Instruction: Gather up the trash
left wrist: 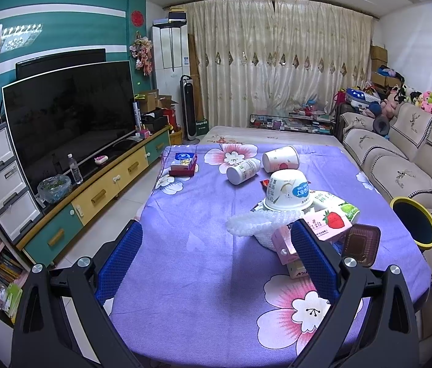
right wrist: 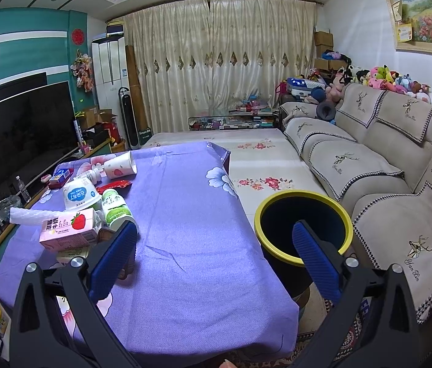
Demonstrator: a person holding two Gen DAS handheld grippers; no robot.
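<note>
Both the left gripper [left wrist: 217, 256] and right gripper [right wrist: 214, 256] gape wide, empty; only the right view shows inside the bin [right wrist: 280, 256], left view shows brown tray [left wrist: 363, 245].

Black hand-held gripper [left wrist: 216, 247], blue pads [left wrist: 314, 257]

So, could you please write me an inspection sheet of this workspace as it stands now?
Surface: table under a purple floral cloth, its right half bare.
Job's things: pink strawberry milk carton, upturned white bowl, green-label bottle, bubble wrap, brown tray, tipped paper cup, lying white bottle, red wrapper; yellow-rimmed bin stands beside the table, nothing seen inside.
Clutter: blue-and-red box at the far corner.
Grippers: left gripper open, holding nothing; right gripper open, holding nothing.
Cables: nothing seen.
Surroundings: television, sofa, curtains.
</note>
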